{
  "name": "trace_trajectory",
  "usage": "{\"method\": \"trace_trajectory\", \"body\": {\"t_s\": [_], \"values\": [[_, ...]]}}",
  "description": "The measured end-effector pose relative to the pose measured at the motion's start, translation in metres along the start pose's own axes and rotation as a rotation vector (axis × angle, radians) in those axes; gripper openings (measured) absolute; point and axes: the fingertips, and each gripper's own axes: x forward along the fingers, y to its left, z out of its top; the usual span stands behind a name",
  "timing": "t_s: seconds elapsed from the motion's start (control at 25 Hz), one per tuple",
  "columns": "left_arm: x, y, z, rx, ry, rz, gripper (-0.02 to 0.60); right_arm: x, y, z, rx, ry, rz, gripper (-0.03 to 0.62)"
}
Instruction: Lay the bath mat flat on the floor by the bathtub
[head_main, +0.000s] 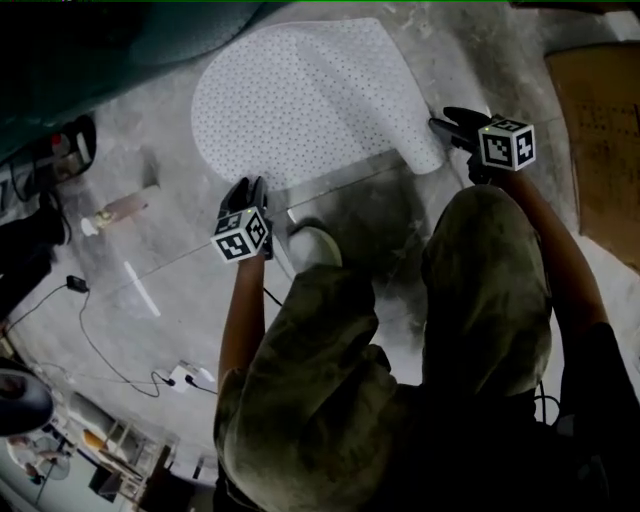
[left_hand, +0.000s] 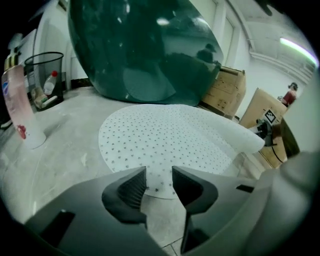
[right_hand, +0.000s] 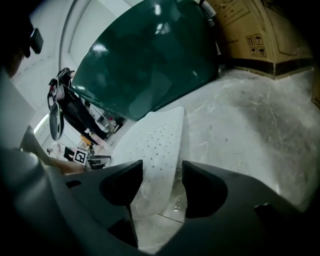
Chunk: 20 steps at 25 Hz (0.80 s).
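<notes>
The white perforated bath mat (head_main: 300, 100) lies on the concrete floor beside the dark green bathtub (left_hand: 140, 50). Its right edge (head_main: 420, 150) is curled up in a roll; the rest lies flat. My left gripper (head_main: 248, 190) is at the mat's near edge. In the left gripper view its jaws stand apart, with the mat's rim (left_hand: 159, 187) on the floor between them and the pads not touching it. My right gripper (head_main: 447, 122) is at the curled edge. The mat (right_hand: 155, 140) runs between its wide-open jaws, unpressed.
A wire waste basket (left_hand: 45, 80) and a tall pale bottle (left_hand: 22, 110) stand left of the mat. Cardboard boxes (head_main: 600, 130) sit to the right. A cable with a plug (head_main: 120, 370) trails over the floor at the lower left. The person's knees (head_main: 480, 290) crouch just behind the mat.
</notes>
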Motion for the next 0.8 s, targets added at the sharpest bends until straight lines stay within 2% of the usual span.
{"method": "trace_trajectory", "body": {"t_s": [0.12,0.2,0.28,0.36,0.44,0.52,0.64,0.8], "values": [[0.000,0.011,-0.001,-0.094,-0.009,0.042,0.204,-0.002,0.004,-0.002,0.123,-0.002,0.062,0.259],[0.003,0.022,-0.002,-0.139,-0.021,0.080,0.215,-0.002,0.004,-0.003,0.152,0.011,0.070,0.270],[0.004,0.035,-0.002,-0.166,-0.040,0.137,0.222,0.001,0.004,-0.002,0.136,0.030,0.067,0.291],[0.005,0.038,0.000,-0.159,-0.047,0.206,0.229,0.002,0.000,0.001,0.099,0.051,0.056,0.301],[0.002,0.038,0.005,-0.154,-0.066,0.291,0.298,0.002,-0.002,0.000,0.056,0.068,0.044,0.302],[0.000,0.045,0.004,-0.188,-0.070,0.351,0.324,0.004,0.000,-0.003,0.016,0.082,0.039,0.302],[0.006,0.054,-0.002,-0.233,-0.045,0.354,0.336,0.014,0.004,-0.006,0.011,0.083,0.044,0.302],[0.010,0.047,0.001,-0.258,-0.045,0.354,0.333,0.019,0.005,-0.013,0.104,0.056,0.062,0.302]]}}
